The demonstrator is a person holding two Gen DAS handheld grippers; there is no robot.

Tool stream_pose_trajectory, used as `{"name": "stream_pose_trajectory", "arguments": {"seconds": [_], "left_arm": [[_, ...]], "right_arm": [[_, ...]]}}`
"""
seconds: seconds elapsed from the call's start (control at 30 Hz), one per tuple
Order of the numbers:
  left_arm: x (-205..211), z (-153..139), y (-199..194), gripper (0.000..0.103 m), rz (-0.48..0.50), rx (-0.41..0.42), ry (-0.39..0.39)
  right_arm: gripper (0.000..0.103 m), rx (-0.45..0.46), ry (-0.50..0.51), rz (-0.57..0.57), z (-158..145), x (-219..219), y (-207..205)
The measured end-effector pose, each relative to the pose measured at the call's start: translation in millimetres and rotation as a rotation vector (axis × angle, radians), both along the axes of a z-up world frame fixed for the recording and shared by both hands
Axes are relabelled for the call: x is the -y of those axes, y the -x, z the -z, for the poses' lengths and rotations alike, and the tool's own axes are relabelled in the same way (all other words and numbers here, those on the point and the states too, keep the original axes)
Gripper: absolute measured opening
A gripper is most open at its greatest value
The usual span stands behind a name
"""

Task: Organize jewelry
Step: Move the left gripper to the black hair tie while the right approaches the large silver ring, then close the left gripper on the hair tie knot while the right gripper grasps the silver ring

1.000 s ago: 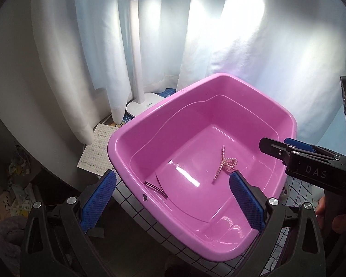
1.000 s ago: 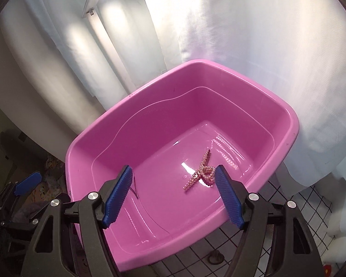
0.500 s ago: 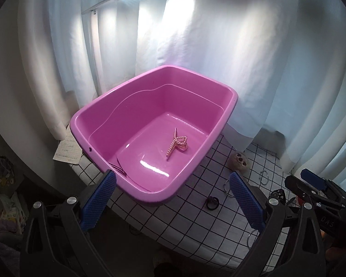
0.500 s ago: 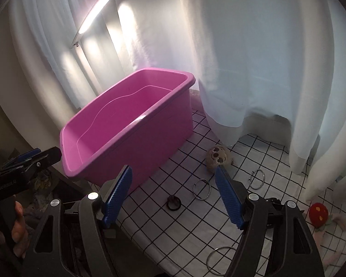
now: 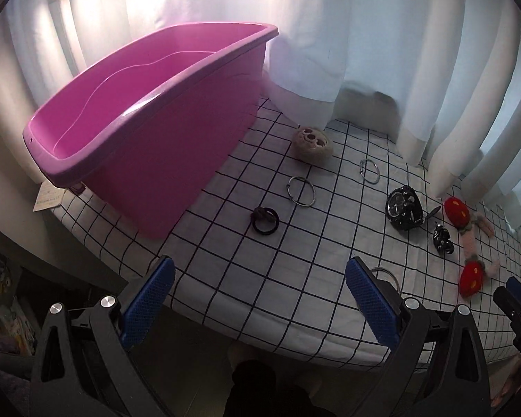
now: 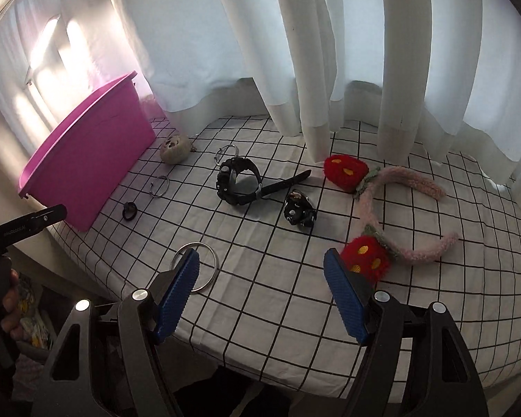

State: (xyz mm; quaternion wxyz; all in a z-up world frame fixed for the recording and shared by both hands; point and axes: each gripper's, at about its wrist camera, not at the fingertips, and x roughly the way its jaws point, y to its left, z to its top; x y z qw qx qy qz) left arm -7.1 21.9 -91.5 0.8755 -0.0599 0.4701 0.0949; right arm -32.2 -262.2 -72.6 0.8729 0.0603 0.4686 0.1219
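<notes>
Blue ribbed pads line both pairs of fingers; the left gripper (image 5: 258,297) stands wide open with nothing between its fingers, over the near edge of the white, black-gridded cloth on the worktop (image 5: 295,299); the right gripper (image 6: 262,293) is likewise spread wide and empty, its left finger (image 6: 177,293) in front of a large silver metal bangle (image 6: 195,267) lying flat on the cloth, though contact cannot be told. The pink plastic tub (image 5: 149,118) sits at the left end of the worktop; its floor is hidden from both views. Jewelry lies scattered to its right: a dark knotted hair tie (image 5: 264,220) near the tub, a thin silver hoop (image 5: 301,190), a second silver hoop (image 5: 369,171) farther back, a beige fuzzy round charm (image 5: 312,145), a black wristwatch (image 6: 238,182) with its strap trailing, a small black hair clip (image 6: 298,212), and a pink fluffy headband with two red strawberry pompoms (image 6: 392,208); white curtains (image 6: 295,41) hang behind the worktop.
</notes>
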Motion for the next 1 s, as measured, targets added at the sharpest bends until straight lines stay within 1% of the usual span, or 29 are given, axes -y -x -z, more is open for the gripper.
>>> {"name": "stream_pose_trajectory", "arguments": {"seconds": [0.1,0.23,0.33,0.4,0.47,0.6,0.67,0.73,0.83,1.0], "left_arm": [[-5.9,18.5,-2.9,0.097,0.01,-0.027,0.02],[-13.3,34.8,-15.1,0.097,0.061,-0.037,-0.003],[-17.6,46.8,-32.9,0.097,0.126,-0.031,-0.017],[-19.2,56.8,-46.2,0.097,0.18,-0.022,-0.01],[-21.5,68.1,-59.4,0.097,0.232,-0.034,-0.004],[-25.3,83.9,-73.3,0.097,0.335,-0.028,0.012],[-24.5,93.1,-78.5,0.097,0.378,-0.033,-0.008],[-24.8,100.3,-83.4,0.097,0.408,-0.037,-0.021],[-28.1,107.6,-89.4,0.097,0.429,-0.035,-0.006],[-29.2,115.4,-95.1,0.097,0.446,-0.005,-0.009]], "right_arm": [[0.071,-0.017,-0.014,-0.007,9.9,-12.2,5.2],[0.071,-0.021,-0.015,0.017,21.3,-34.2,9.3],[0.071,-0.035,-0.006,0.064,32.8,-51.0,10.8],[0.071,-0.035,0.003,0.11,40.1,-62.7,12.9],[0.071,-0.048,0.019,0.16,47.0,-75.5,12.4],[0.071,-0.046,0.058,0.238,61.6,-102.5,8.6],[0.071,-0.043,0.06,0.261,69.5,-114.6,5.0],[0.071,-0.043,0.078,0.266,76.9,-126.7,-0.1],[0.071,-0.049,0.103,0.248,88.5,-142.0,-8.6],[0.071,-0.035,0.174,0.244,104.9,-155.8,-19.4]]}}
